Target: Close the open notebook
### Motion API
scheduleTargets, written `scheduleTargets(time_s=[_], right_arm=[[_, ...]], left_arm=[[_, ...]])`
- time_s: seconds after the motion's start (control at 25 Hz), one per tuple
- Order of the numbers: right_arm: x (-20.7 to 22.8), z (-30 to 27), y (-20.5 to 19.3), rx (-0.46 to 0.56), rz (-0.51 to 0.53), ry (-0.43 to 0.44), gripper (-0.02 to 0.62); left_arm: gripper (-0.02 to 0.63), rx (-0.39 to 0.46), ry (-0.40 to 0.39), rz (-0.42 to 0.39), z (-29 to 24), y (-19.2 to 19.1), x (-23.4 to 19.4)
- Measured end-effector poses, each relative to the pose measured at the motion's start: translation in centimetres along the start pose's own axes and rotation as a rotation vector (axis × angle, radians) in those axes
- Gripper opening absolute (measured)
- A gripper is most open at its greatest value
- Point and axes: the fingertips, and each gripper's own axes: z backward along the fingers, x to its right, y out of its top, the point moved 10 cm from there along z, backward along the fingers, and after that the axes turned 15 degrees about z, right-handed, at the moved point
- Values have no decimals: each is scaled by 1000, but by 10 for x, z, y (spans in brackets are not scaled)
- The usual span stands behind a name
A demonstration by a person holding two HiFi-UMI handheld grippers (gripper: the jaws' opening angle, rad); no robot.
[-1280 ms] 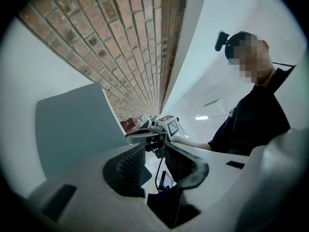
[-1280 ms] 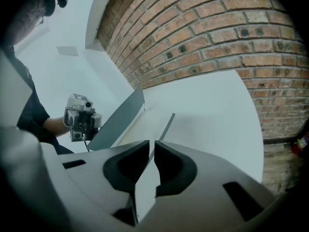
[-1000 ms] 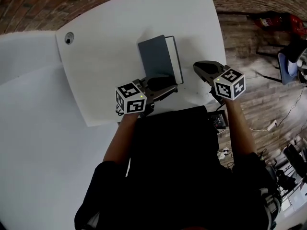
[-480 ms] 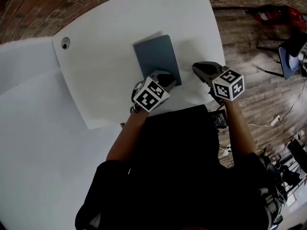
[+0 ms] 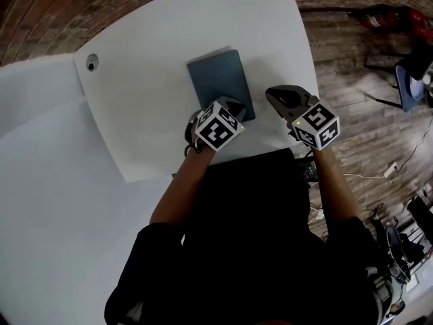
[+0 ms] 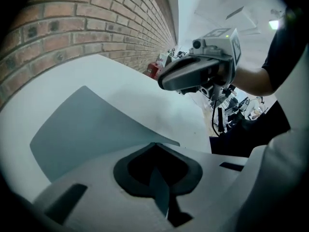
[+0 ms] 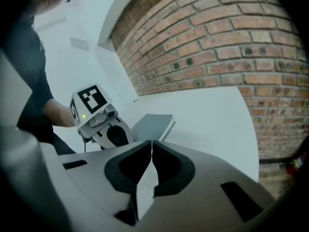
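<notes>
Right gripper view, unlike the left's, shows white page edges on the matte slate notebook (image 7: 150, 123); left gripper (image 6: 155, 145) just closed empty, right gripper (image 7: 151, 144) pressed together.

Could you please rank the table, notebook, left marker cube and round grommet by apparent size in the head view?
1. table
2. notebook
3. left marker cube, though nearer the camera
4. round grommet
</notes>
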Motion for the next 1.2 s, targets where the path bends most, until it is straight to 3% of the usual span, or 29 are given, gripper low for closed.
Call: scheduleTargets(time_s=[0.12,0.36,0.68,1.0,1.2], right_arm=[[1,-25,20,19,119,-30,9],[31,-93,44,-93,285,-8,7],[40,-118,50,-198,357,22,6],[41,-124,52,-230,374,34,6],[30,-110,55,-255,543,43,6]], left_arm=[[18,11,13,-18,0,-3,3],[18,32,34,-20,0,-3,5],[18,56,25,1,1,-5,3],[18,69,-7,1,3,-8,-4],[20,127,-33,31,11,-13,-6]])
